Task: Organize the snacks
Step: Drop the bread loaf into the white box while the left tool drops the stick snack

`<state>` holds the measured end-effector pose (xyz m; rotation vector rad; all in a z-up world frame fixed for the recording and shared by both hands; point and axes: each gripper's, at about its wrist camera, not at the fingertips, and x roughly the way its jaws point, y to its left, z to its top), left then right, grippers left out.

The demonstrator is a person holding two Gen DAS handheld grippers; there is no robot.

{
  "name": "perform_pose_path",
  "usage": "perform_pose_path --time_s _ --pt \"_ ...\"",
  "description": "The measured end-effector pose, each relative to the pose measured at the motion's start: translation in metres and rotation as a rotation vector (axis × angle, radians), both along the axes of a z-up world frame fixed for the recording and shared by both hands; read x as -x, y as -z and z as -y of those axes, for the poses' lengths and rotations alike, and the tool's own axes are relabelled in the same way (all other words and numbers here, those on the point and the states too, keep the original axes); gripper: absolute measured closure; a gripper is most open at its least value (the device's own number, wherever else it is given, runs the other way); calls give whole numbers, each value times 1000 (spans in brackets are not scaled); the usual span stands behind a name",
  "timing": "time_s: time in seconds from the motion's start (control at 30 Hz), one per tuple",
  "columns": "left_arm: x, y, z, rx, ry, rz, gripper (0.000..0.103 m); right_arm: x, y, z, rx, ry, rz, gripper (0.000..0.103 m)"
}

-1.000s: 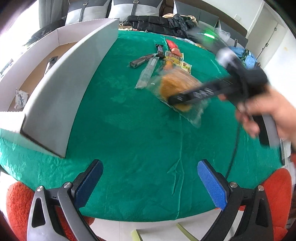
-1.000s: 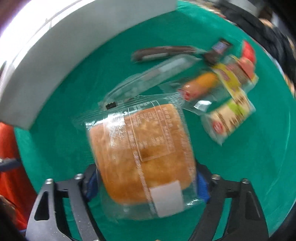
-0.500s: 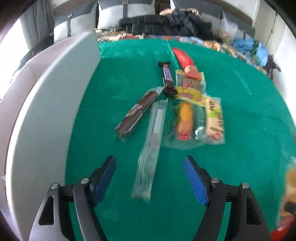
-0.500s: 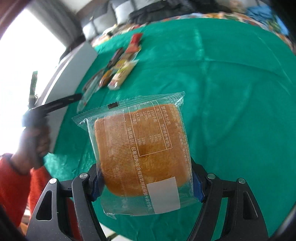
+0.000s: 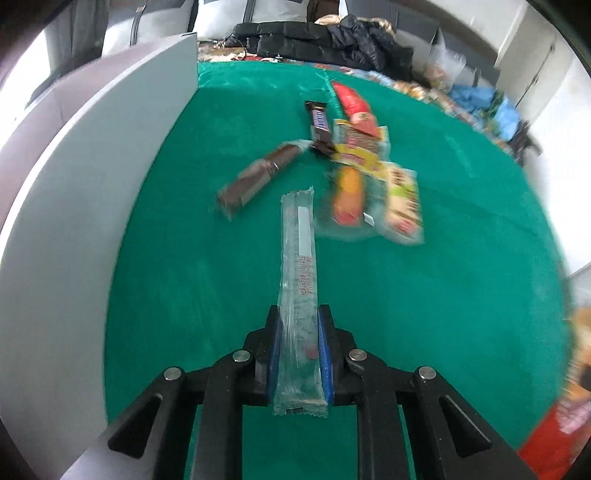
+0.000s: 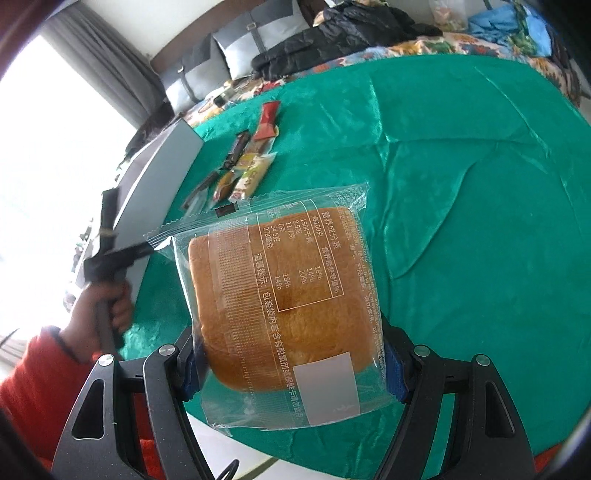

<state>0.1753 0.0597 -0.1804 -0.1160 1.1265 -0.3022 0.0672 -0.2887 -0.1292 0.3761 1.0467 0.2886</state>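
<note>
Left claw [image 5: 300,354]: I have it pinching the clear stick pack [image 5: 298,258].
Pack axis: straight ahead along my fingers.
Box wall [image 5: 92,221]: left, nearest this hand.

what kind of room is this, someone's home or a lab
Most likely a home living room. Behind the table with the green cloth stands a sofa with grey cushions, dark jackets are heaped on it, and a curtained window lets in daylight. Nothing in view looks like lab equipment.

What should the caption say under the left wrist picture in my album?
Left gripper shut on a long clear snack packet, other snacks on green cloth.
</note>
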Motion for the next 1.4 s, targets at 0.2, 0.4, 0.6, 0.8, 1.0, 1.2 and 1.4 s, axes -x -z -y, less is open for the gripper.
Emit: perform_pose_path --time_s 0.2,0.4,0.6,0.8,1.0,1.2,1.4 --pt "41 -54 -39 249 -55 46 85 -24 -16 -48 37 -74 4 26" --pt "42 -130 -125 267 -155 196 85 -74 -96 -168 -12 -239 143 26" --pt "34 -135 -233 49 -368 228 84 -113 -143 -324 -59 -411 205 24" --pt "56 -122 -305 -47 -551 238 21 -133 -148 -421 -82 -496 160 16" --pt "84 -119 -315 -9 -585 266 20 -120 -185 -396 -33 -446 312 16" --pt "90 -132 -234 65 -406 315 18 -136 -144 -303 143 -309 314 16" --pt "110 -115 -101 121 -140 290 3 -102 -11 -163 412 -149 95 16"
